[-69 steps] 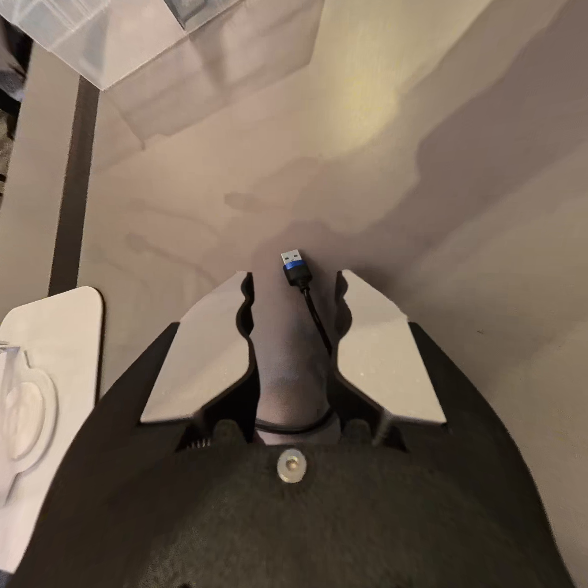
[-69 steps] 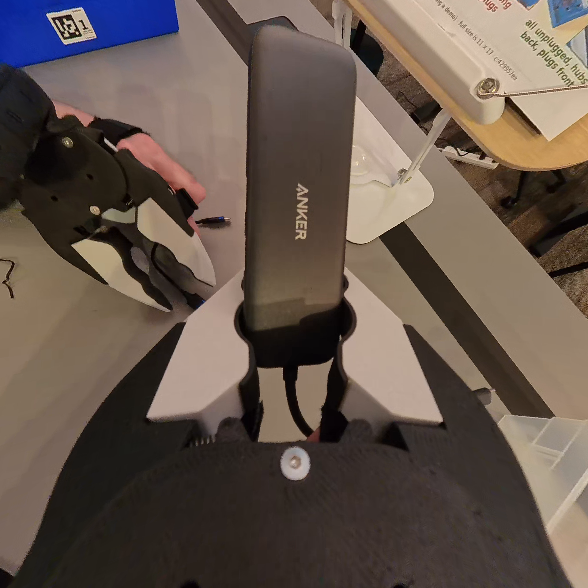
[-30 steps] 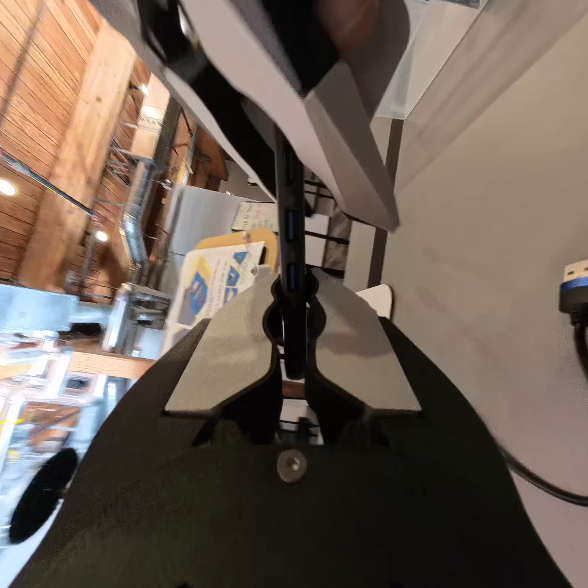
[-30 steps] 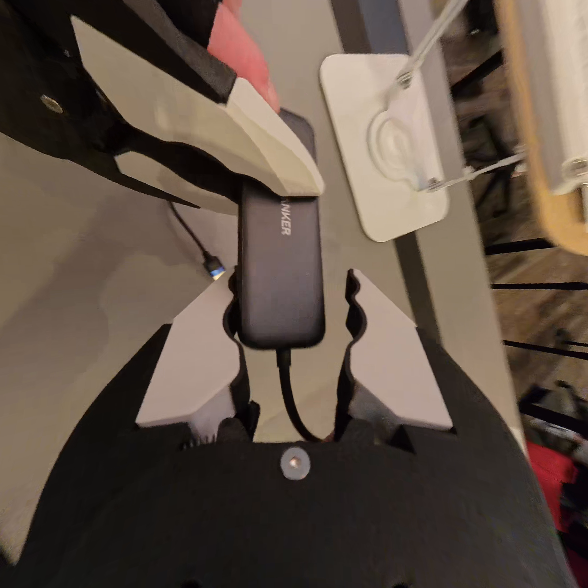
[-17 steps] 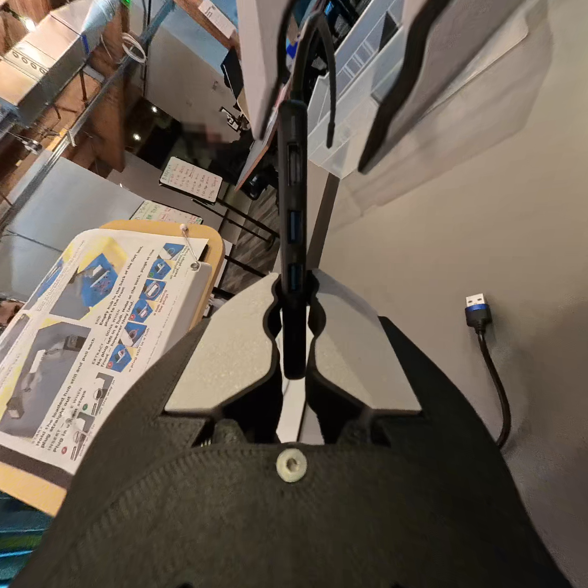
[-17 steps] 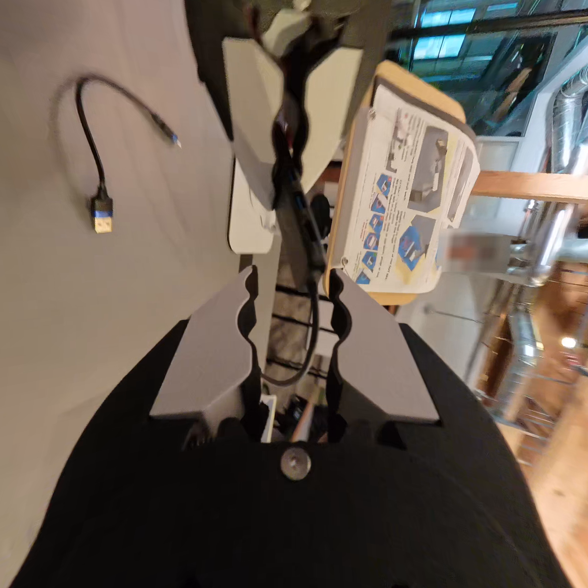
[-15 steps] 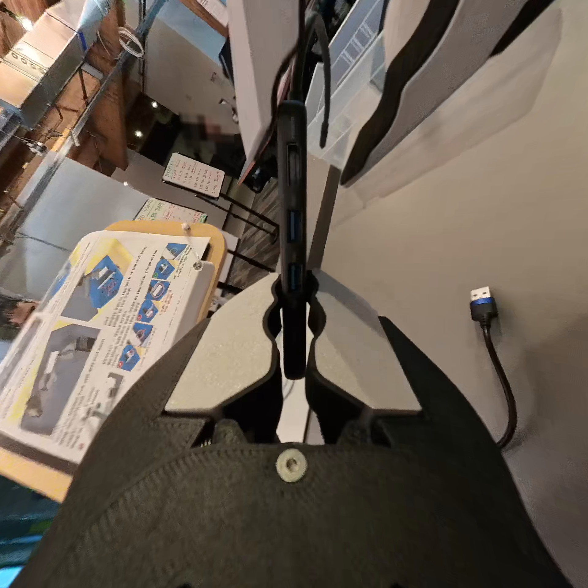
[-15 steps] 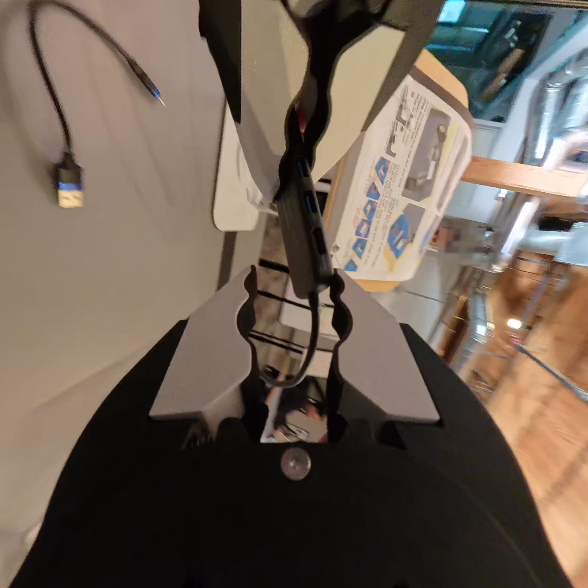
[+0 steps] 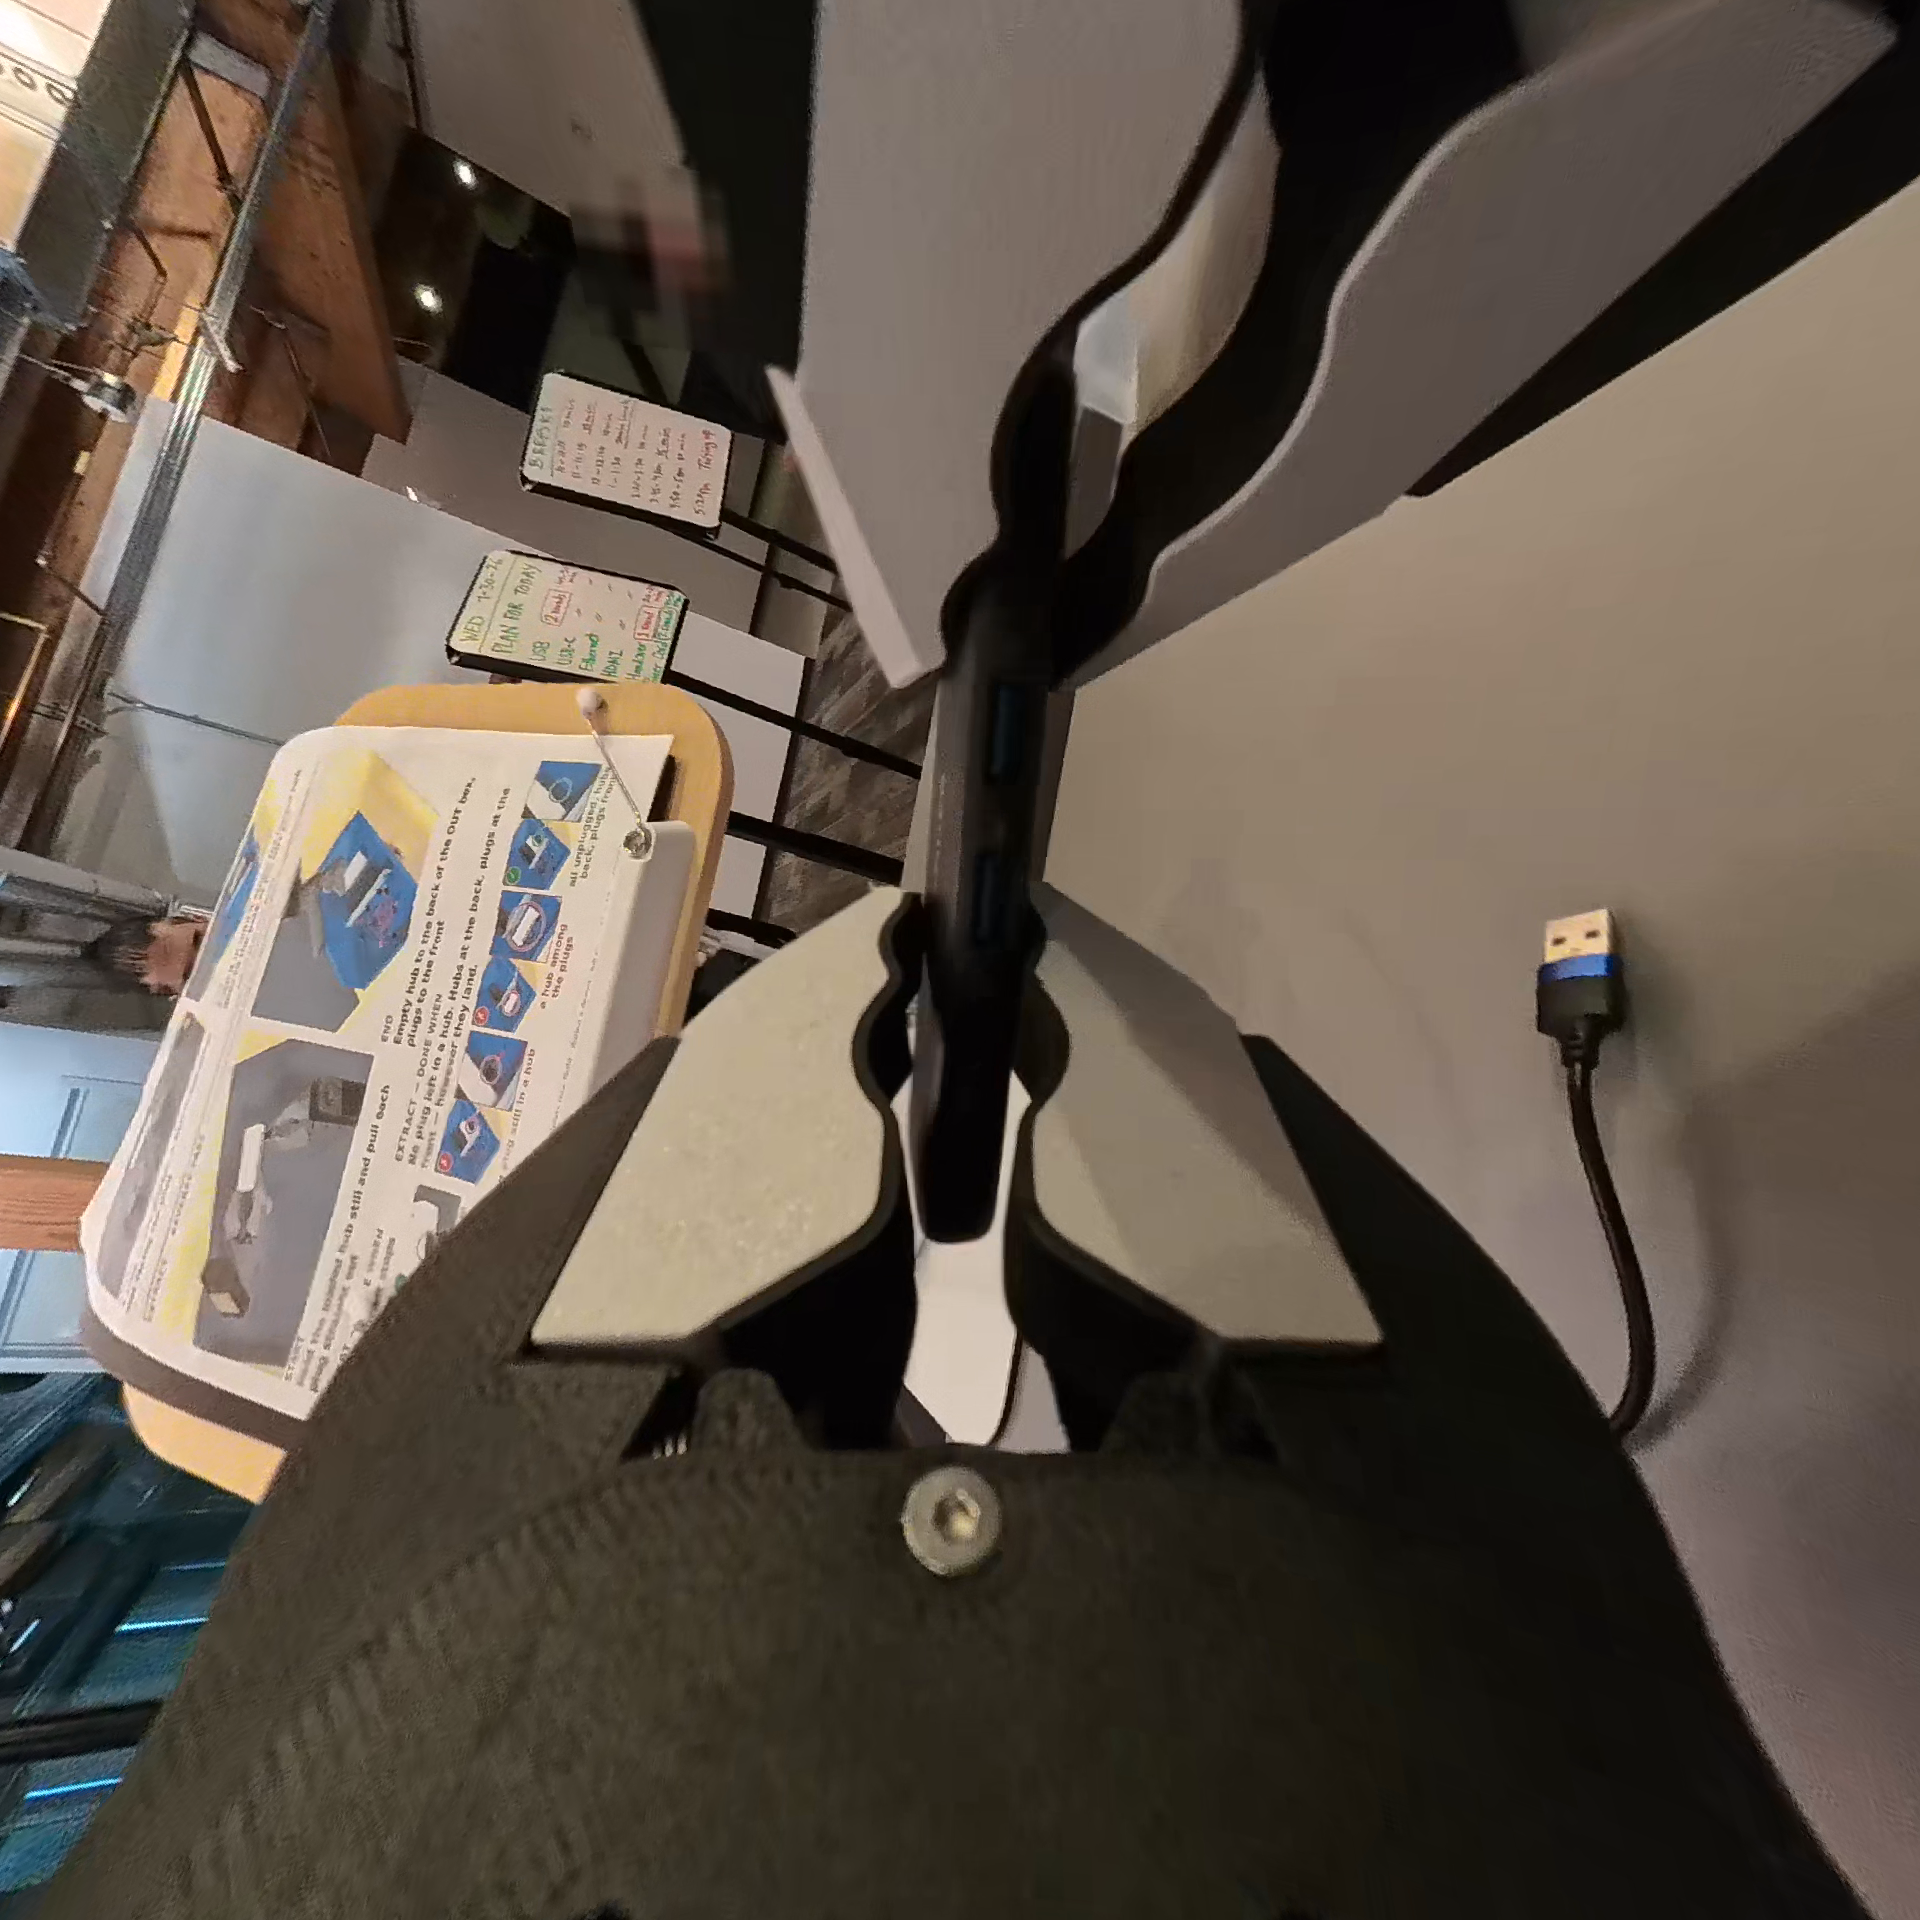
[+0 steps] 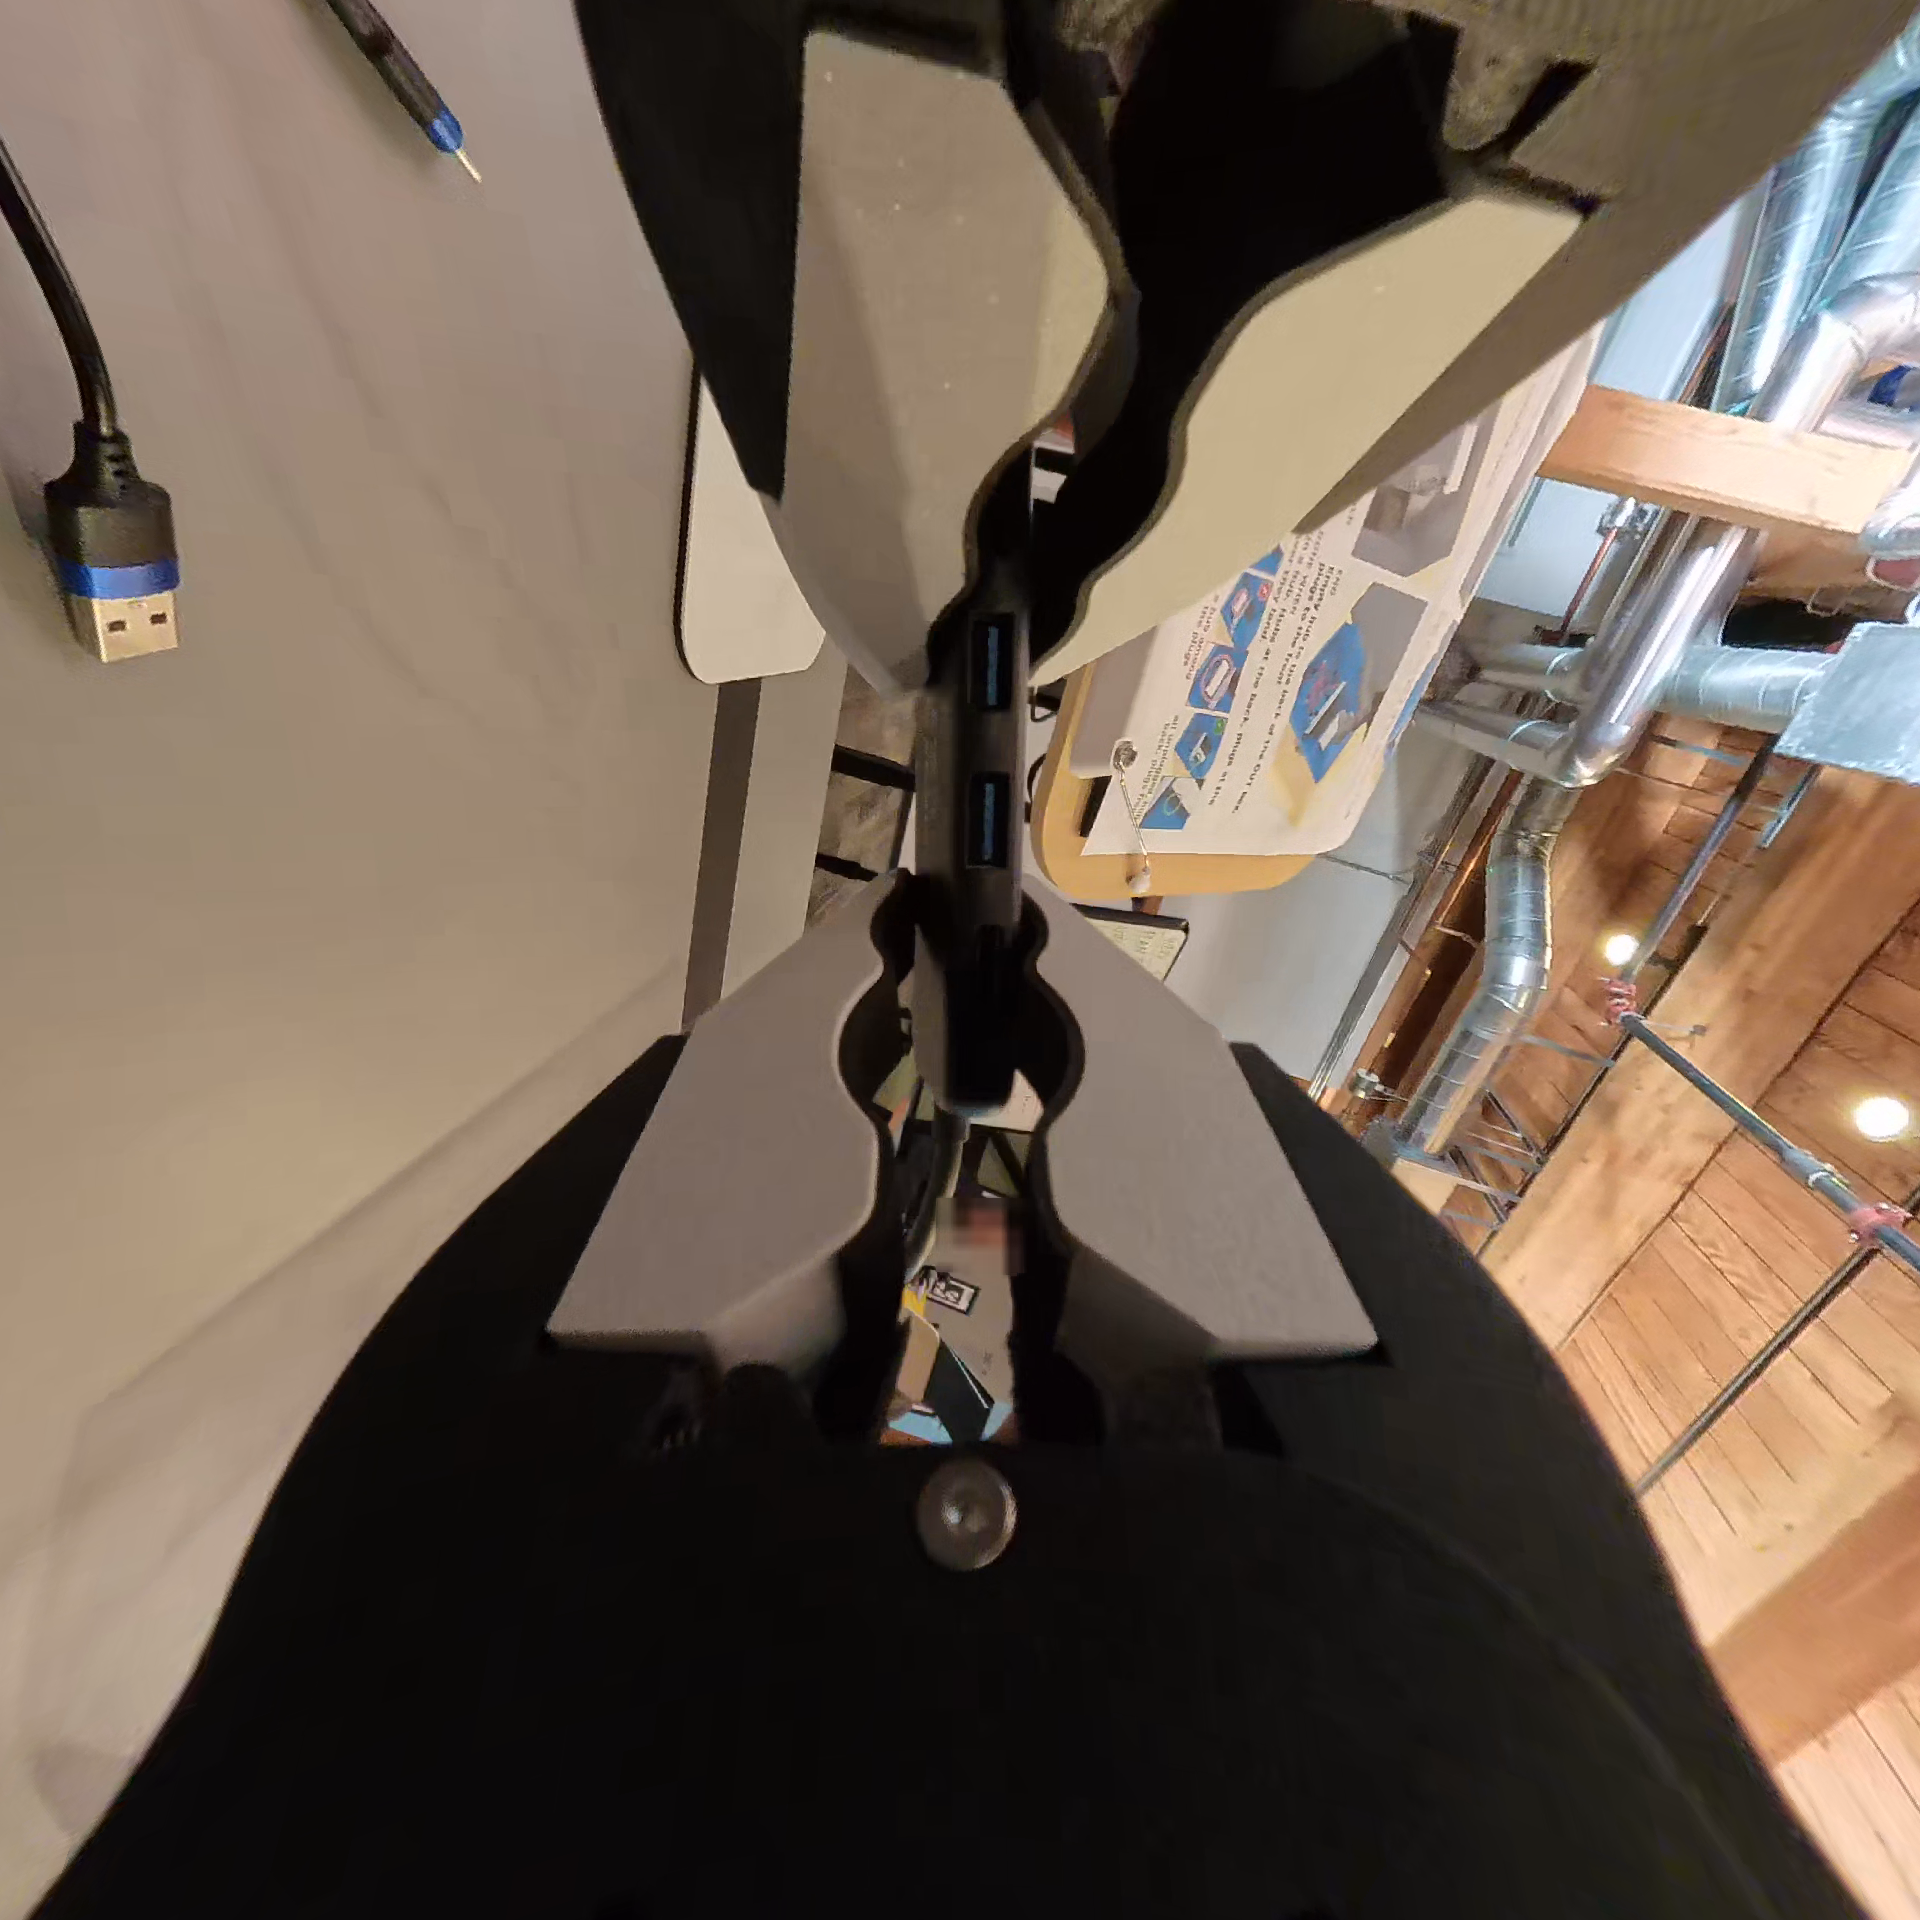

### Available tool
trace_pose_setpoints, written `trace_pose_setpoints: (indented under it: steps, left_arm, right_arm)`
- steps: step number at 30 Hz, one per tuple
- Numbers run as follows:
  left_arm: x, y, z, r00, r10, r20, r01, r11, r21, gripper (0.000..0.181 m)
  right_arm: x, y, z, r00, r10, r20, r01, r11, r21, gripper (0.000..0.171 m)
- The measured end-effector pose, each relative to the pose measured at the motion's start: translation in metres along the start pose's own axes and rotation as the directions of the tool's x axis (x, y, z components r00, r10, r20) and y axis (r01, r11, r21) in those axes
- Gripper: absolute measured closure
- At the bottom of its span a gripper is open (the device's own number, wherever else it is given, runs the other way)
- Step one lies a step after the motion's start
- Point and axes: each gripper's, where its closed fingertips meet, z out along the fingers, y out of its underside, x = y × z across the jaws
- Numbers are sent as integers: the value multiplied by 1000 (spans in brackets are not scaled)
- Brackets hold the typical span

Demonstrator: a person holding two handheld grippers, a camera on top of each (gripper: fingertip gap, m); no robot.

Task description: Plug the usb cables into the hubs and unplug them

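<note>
Both hand-held grippers, left (image 9: pixel 971 1049) and right (image 10: pixel 961 997), clamp the hub (image 10: pixel 977 790) edge-on mid-frame; USB plug (image 10: pixel 120 592) lies loose upper left on the surface (image 10: pixel 416 831), so fetching it comes next.

One hub (image 9: pixel 982 831), one USB cable (image 9: pixel 1579 997) on the table (image 9: pixel 1455 727), two claws: left claw (image 9: pixel 971 997), right claw (image 10: pixel 961 935), one printed sheet (image 9: pixel 343 987).

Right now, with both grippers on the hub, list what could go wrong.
1. The left gripper and right gripper both clamp the thin hub edge-on at opposite ends; releasing either could let it twist or slip.
2. The USB plug lies loose on the table, and no gripper is free to fetch it.
</note>
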Motion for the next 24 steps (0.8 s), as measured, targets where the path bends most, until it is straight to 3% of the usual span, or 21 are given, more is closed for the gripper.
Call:
trace_pose_setpoints:
  steps: [5, 12, 19, 24]
  left_arm:
    - [-16, -14, -10, 998, -57, 37, 54, 995, 84, 161]
    - [-51, -31, -34, 982, -127, 142, 95, 972, 214, 159]
    - [-48, -16, -27, 982, -103, 161, 73, 981, 181, 165]
    - [-41, -5, -18, 983, -95, 159, 70, 986, 152, 166]
  right_arm:
    - [11, 11, -3, 992, 122, 7, -122, 992, 38, 162]
    - [25, 64, -2, 962, 271, 43, -273, 960, 63, 162]
    - [36, 193, 11, 927, 370, 71, -373, 926, 51, 162]
    - [8, 286, 34, 907, 395, 148, -395, 918, -27, 161]
